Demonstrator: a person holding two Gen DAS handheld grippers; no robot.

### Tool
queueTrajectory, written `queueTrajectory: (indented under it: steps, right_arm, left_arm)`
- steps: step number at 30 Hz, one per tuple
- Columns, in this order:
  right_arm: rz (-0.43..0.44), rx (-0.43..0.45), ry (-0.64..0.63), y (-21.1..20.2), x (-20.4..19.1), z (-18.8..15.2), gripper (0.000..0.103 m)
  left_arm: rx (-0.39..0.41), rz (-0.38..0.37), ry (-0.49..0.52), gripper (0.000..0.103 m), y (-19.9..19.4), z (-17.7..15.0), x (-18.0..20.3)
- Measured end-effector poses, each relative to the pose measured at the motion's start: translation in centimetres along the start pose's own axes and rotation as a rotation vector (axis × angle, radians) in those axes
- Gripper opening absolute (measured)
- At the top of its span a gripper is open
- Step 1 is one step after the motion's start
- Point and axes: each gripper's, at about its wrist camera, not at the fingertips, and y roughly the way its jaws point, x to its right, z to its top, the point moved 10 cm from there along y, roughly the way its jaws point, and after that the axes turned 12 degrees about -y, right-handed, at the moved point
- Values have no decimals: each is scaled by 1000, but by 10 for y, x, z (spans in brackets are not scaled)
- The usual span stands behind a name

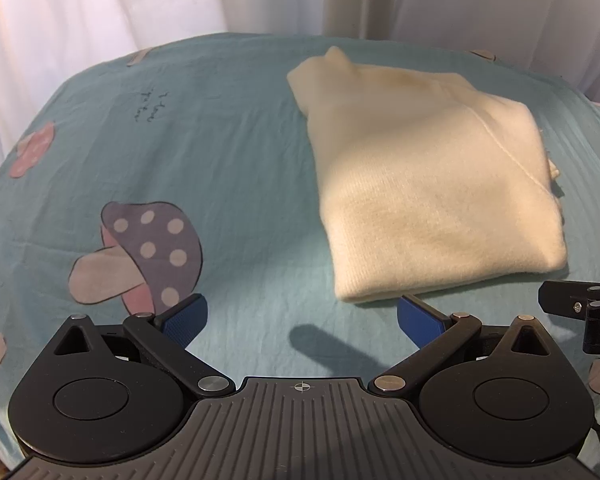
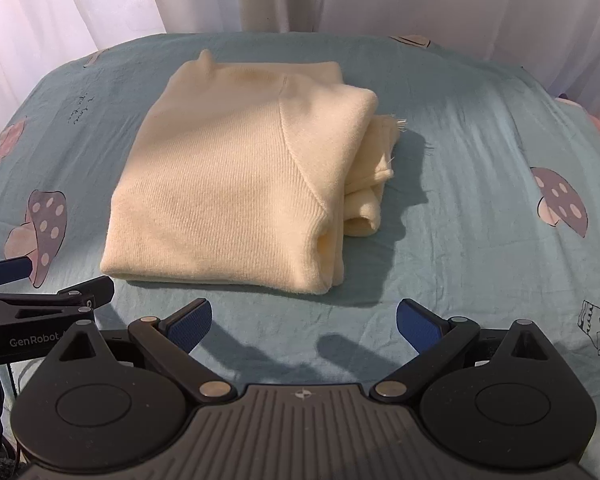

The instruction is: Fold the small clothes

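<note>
1. Left gripper (image 1: 302,320) spread wide, nothing between its pads
2. Right gripper (image 2: 304,320) likewise spread, empty
3. Folded cream sweater (image 2: 240,184) lies on the teal sheet (image 2: 480,220) just ahead of both

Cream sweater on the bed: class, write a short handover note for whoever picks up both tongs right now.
Left tongs: open, empty, hanging above the sheet just short of the sweater's near edge.
Right tongs: open, empty, likewise short of the near edge.
Cream sweater: folded into a compact bundle on the teal mushroom-print sheet, touched by neither tongs.
Done: the main folds appear finished.
Left: looser layers and a frayed edge stick out on the bundle's right side; probably tuck or square them. No other clothes are in view.
</note>
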Motion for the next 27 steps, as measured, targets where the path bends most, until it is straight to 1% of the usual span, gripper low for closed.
queueTrajectory:
  steps: [4,8,27]
  right_arm:
    - [-4,-10,4,0,1,0,99]
    - [-15,-13,4,0,3,1,99]
    - [-23,-23,14,0,7,0,99]
  left_arm:
    - [2,19,11,103,1,0,0]
    - [-10,19,-1,103,1,-1,0]
    - [-22,29,14,103,0,-2,2]
